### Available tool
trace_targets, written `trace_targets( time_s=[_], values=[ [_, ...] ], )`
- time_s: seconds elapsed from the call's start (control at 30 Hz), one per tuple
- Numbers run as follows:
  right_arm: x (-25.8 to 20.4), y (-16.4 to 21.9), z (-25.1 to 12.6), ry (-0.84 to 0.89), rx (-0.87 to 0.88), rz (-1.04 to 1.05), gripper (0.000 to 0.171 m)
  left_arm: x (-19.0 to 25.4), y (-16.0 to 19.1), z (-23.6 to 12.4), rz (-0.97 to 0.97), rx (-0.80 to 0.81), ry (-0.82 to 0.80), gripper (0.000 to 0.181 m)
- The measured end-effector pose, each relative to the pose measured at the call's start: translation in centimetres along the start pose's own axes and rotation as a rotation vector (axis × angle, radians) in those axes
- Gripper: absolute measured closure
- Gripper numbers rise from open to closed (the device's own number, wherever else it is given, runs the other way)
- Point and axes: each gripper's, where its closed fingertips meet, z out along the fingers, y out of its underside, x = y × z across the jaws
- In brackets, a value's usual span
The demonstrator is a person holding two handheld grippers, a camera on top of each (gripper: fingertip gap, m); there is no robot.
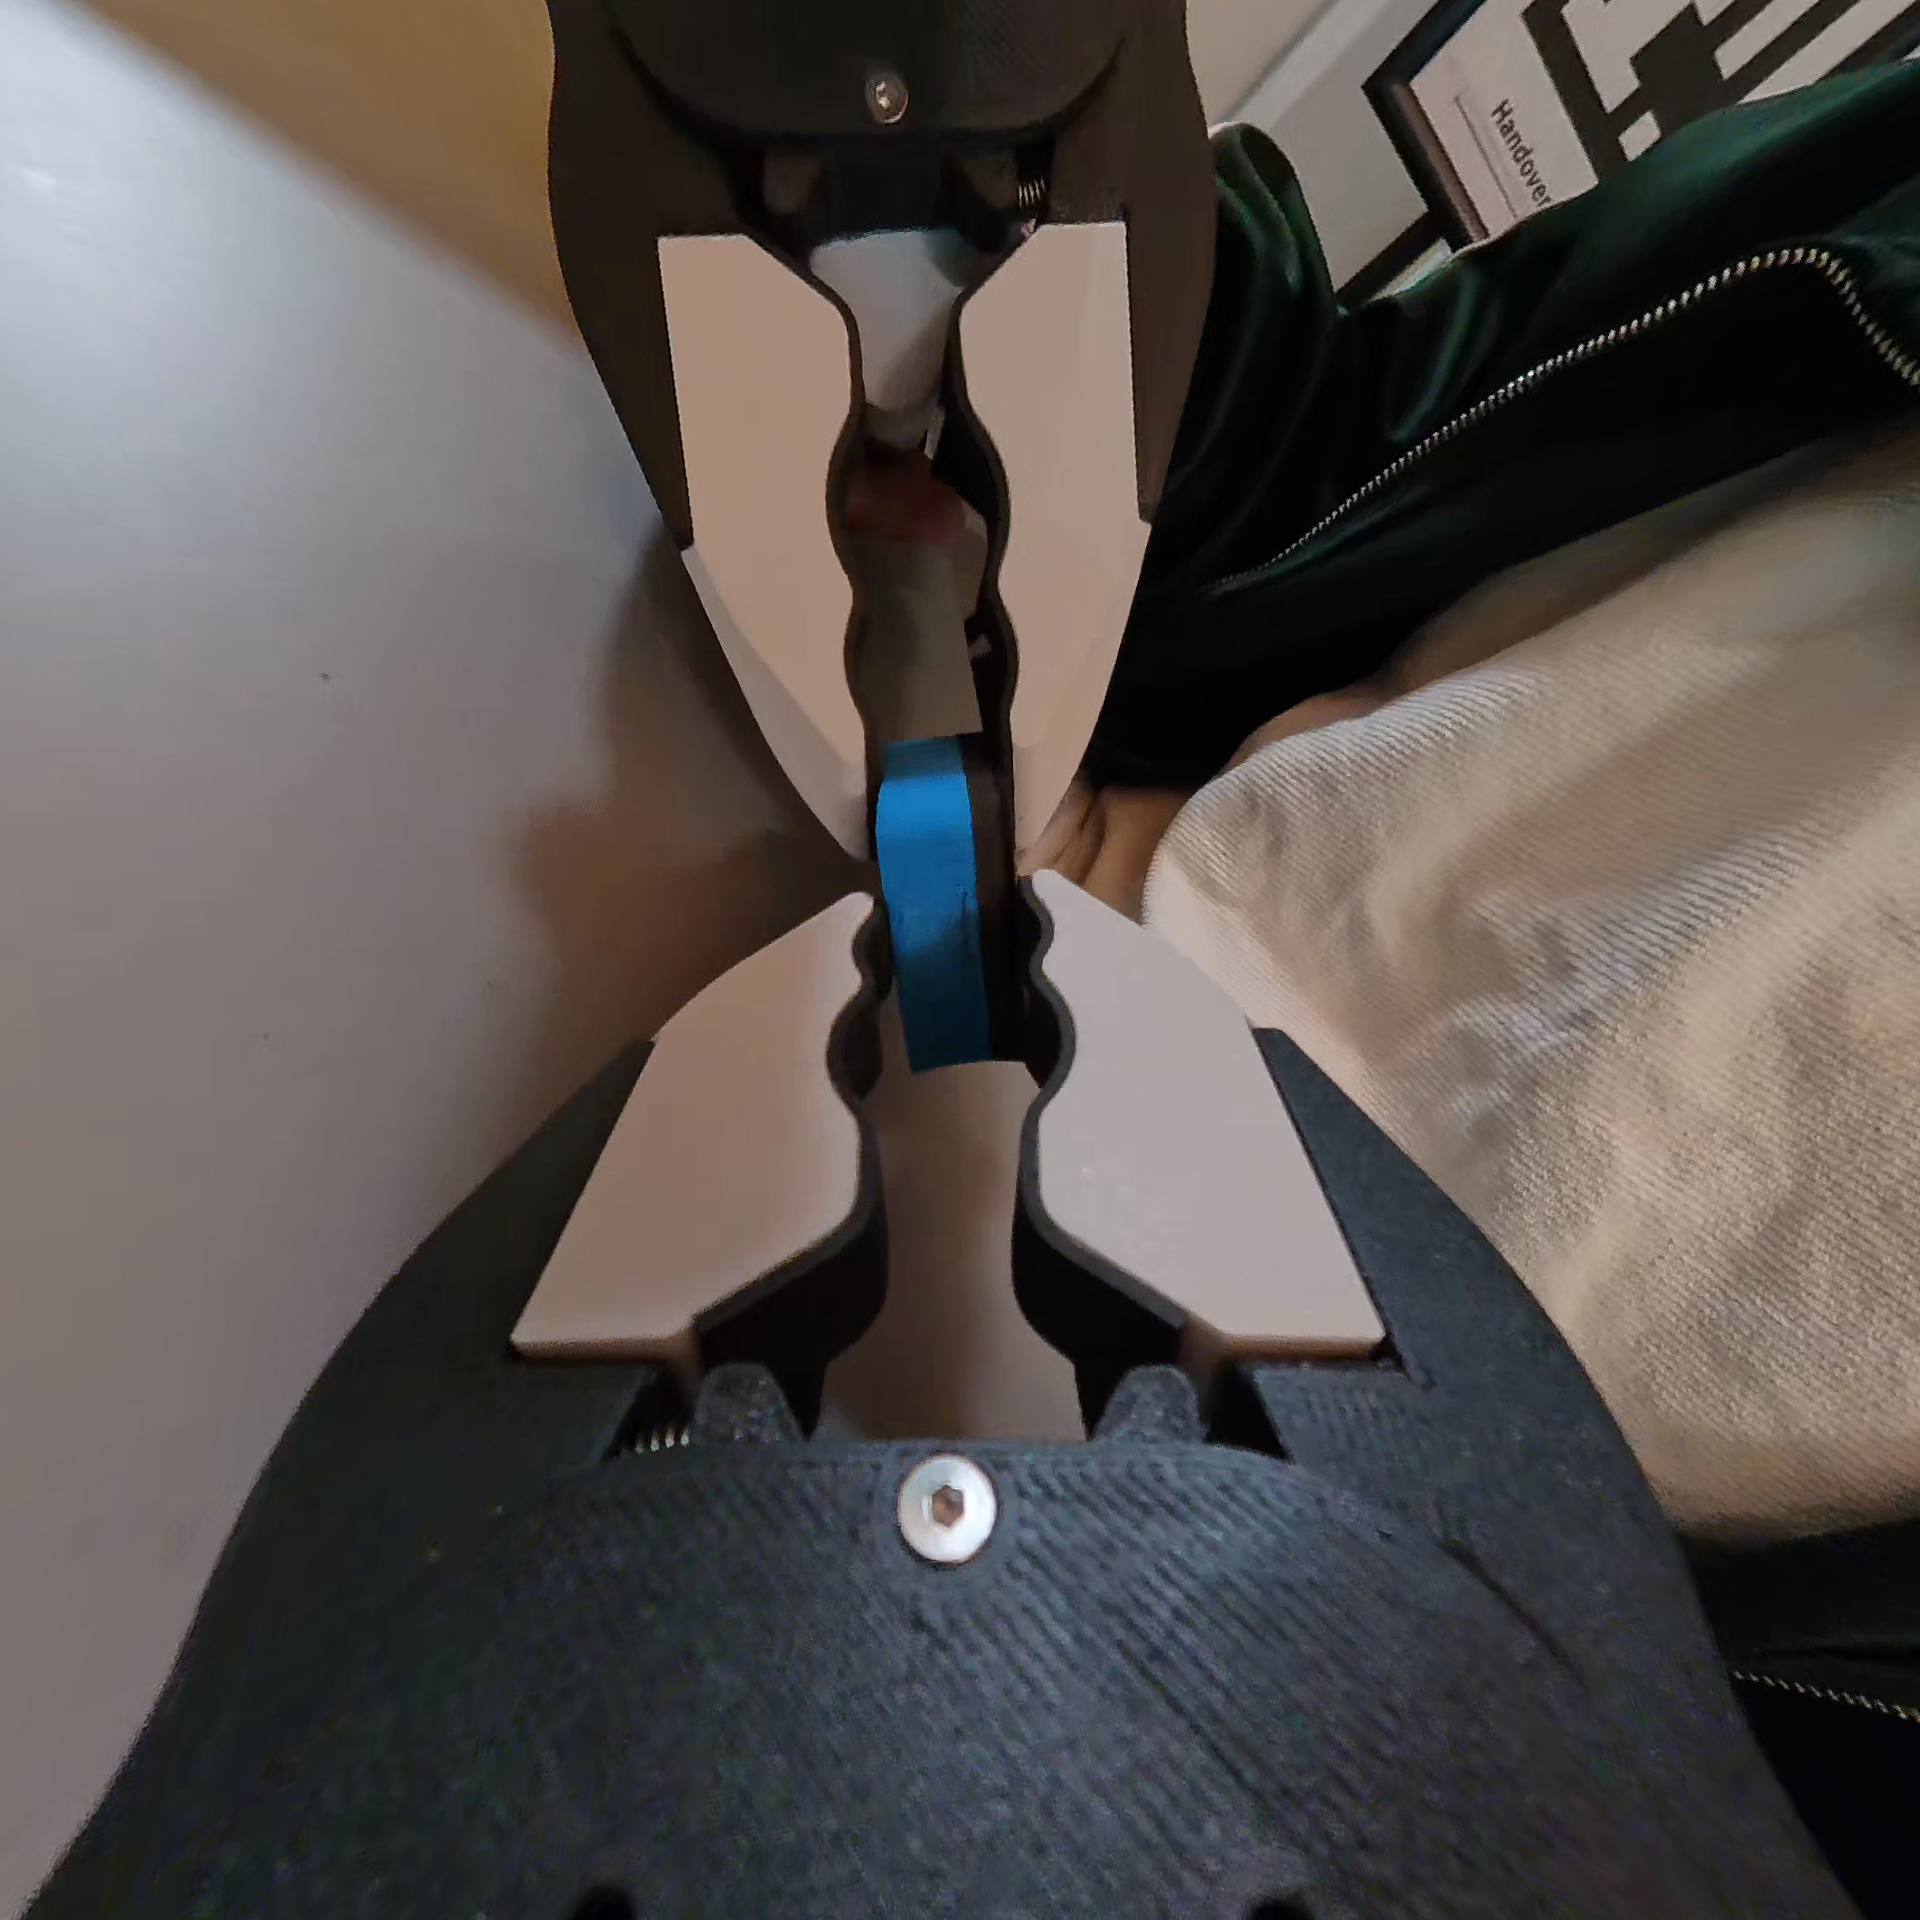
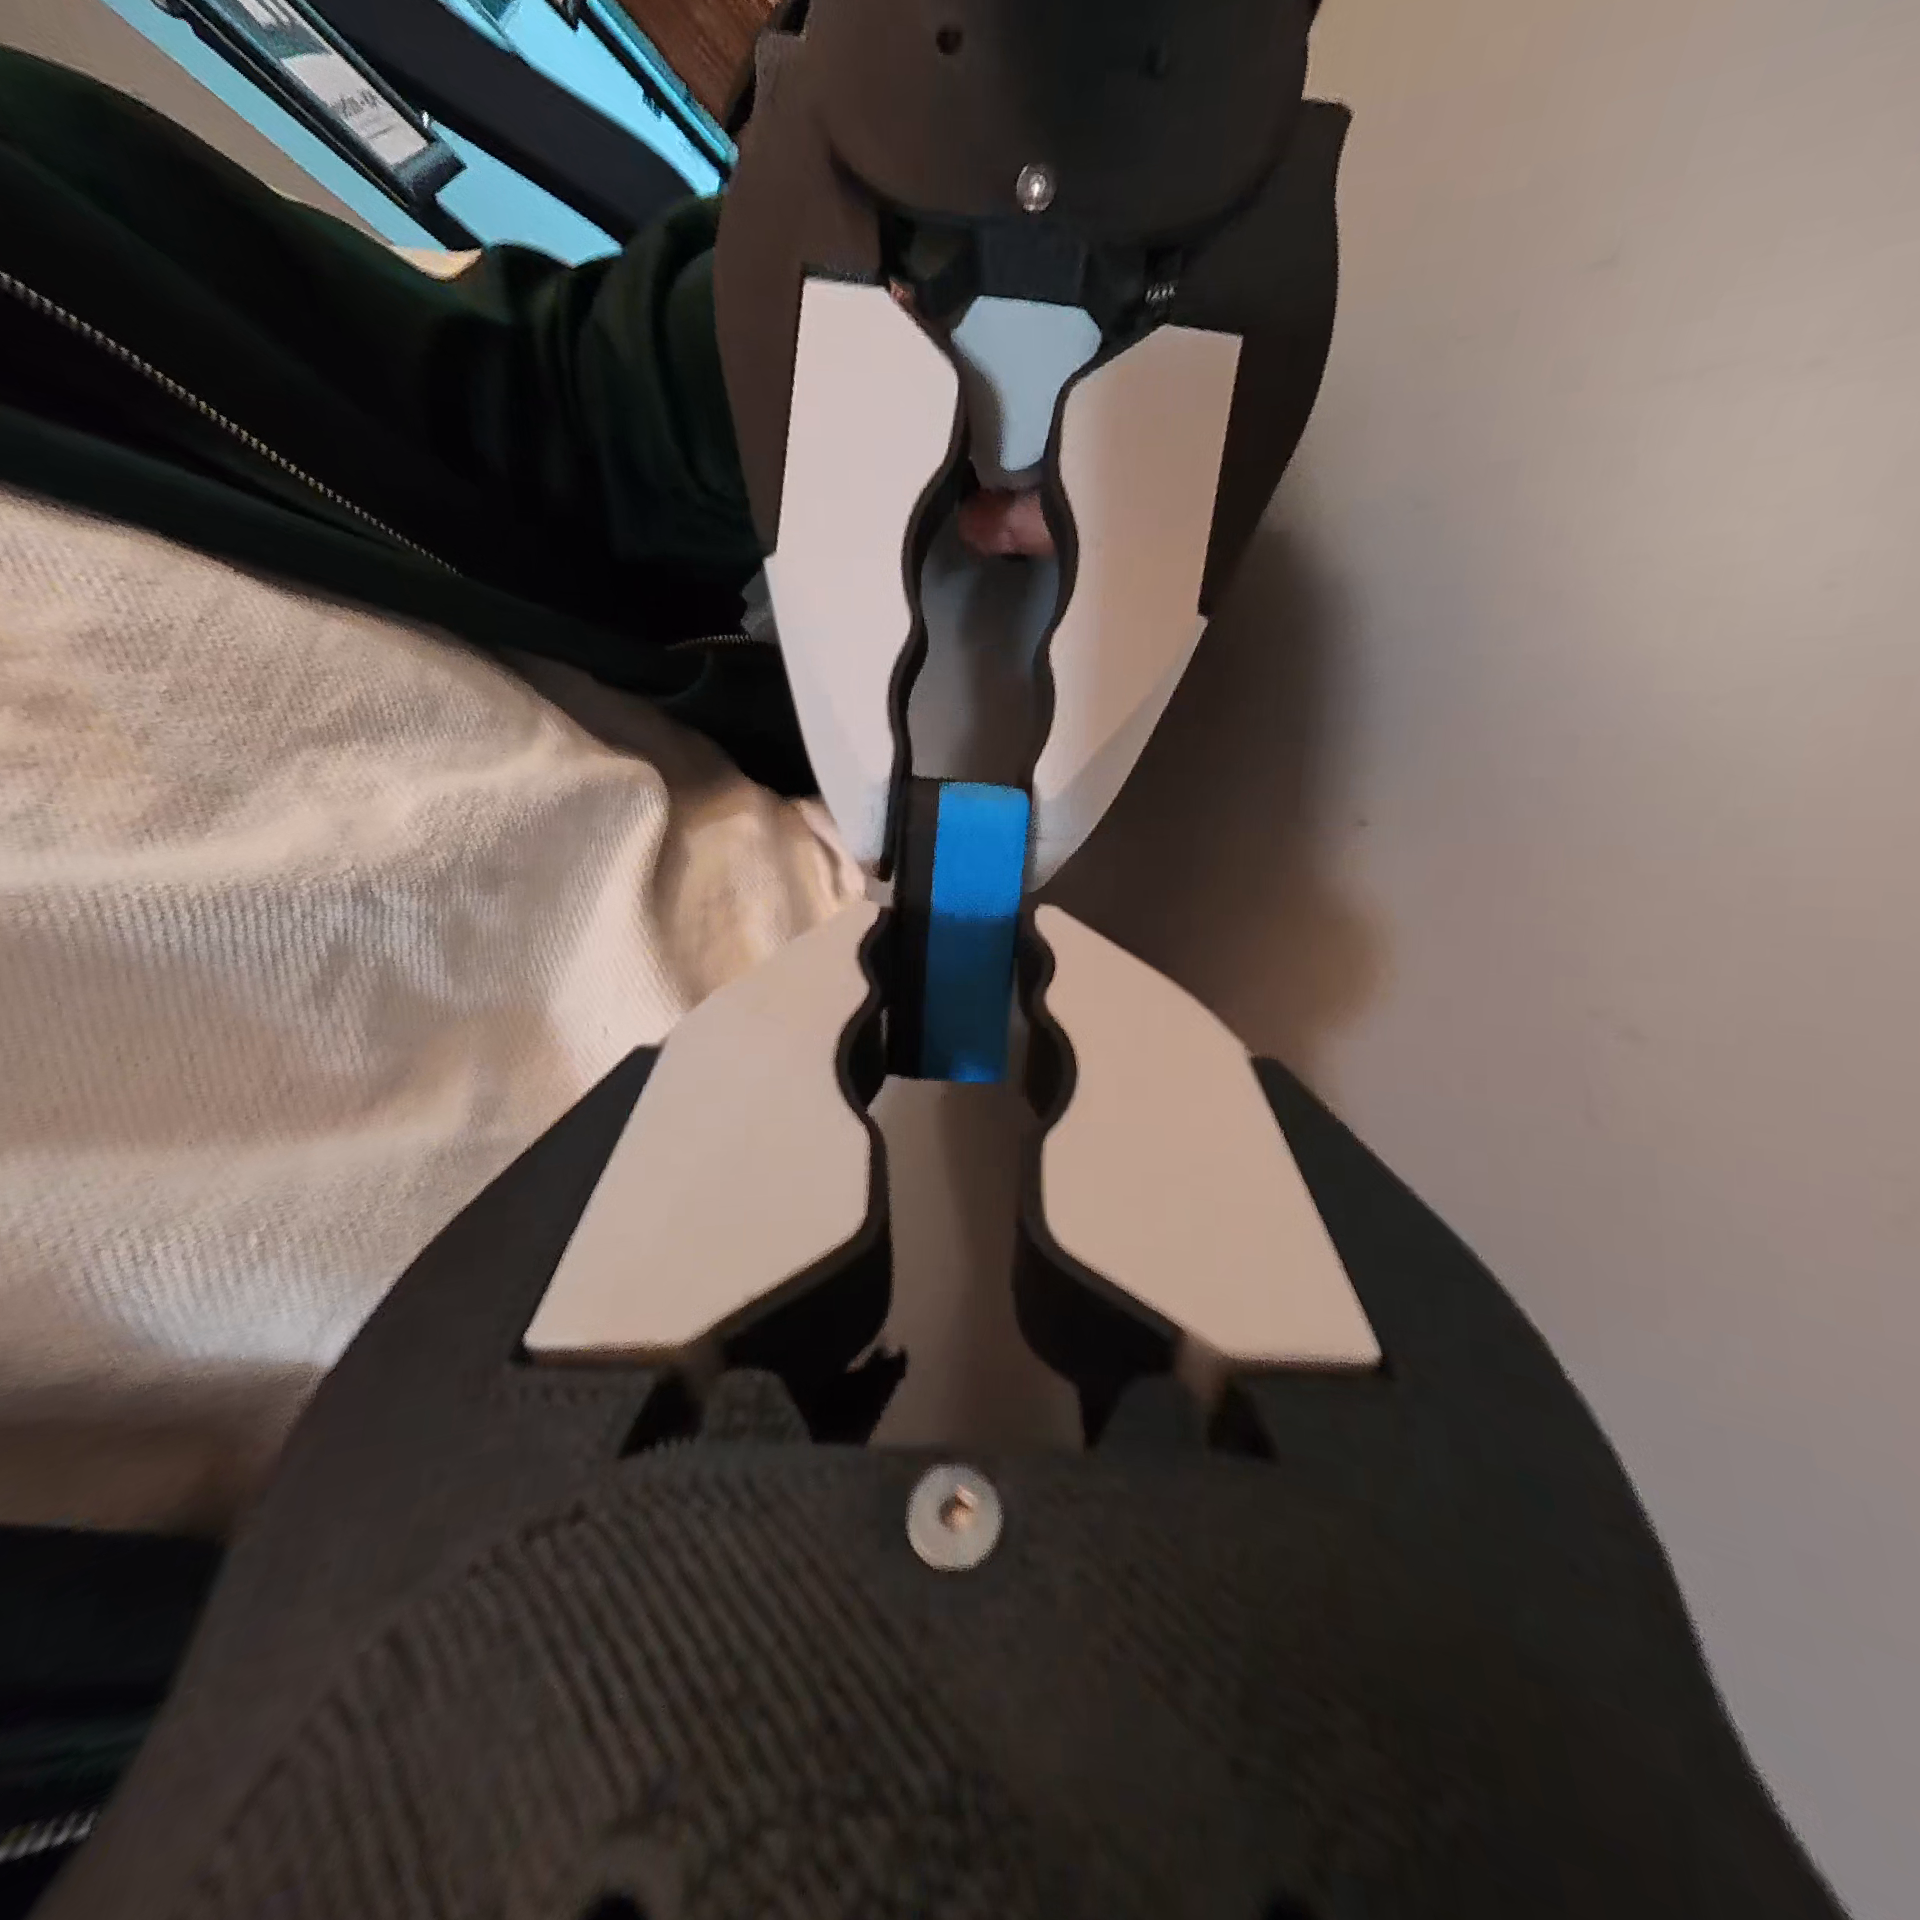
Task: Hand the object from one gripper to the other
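A small blue block with a black backing (image 1: 925, 914) is held upright between two grippers that meet tip to tip. My left gripper (image 1: 951, 904) comes in from the bottom of the left wrist view, and its jaws are closed on the block's lower half. My right gripper (image 1: 940, 831) faces it from the top and is closed on the upper half. The right wrist view mirrors this. There the block (image 2: 971, 935) sits between my right gripper (image 2: 956, 925) at the bottom and my left gripper (image 2: 961, 842) at the top. Both pairs of jaws stand at about the same narrow width.
A person's cream trousers (image 1: 1507, 935) and dark green zipped jacket (image 1: 1455, 416) are close beside the grippers. A pale flat surface (image 1: 260, 727) lies on the other side. A black-framed board with a white card (image 1: 1558, 135) is at the far top right. Left and right tips are no more than a few centimetres apart.
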Motion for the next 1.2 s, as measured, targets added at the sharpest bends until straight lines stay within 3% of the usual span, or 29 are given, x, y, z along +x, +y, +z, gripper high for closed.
trace_targets(
  time_s=[0.17,0.37,0.47,0.67,0.9,1.2],
  values=[
    [2.1,-2.7,-1.9,0.119,0.212,-0.038,0.114,-0.6,-1.9,-1.5,-0.014,0.143,-0.021,0.158],
    [3.2,-7.4,-7.2,0.201,0.648,0.005,0.110,-1.3,-6.3,-6.7,-0.021,0.597,-0.013,0.160],
    [2.5,-8.8,-8.1,0.150,0.807,0.058,0.115,-1.7,-6.9,-7.8,-0.104,0.730,0.057,0.160],
    [1.9,-8.2,-5.0,0.136,0.693,0.039,0.128,-1.1,-7.2,-6.6,-0.082,0.729,0.045,0.160],
    [1.5,-8.0,-4.5,0.103,0.664,0.034,0.149,-0.9,-7.1,-6.0,-0.047,0.691,0.002,0.160],
    [1.4,-8.0,-4.6,0.112,0.660,0.024,0.149,-0.8,-7.3,-6.0,-0.036,0.711,0.014,0.159]
  ],
)
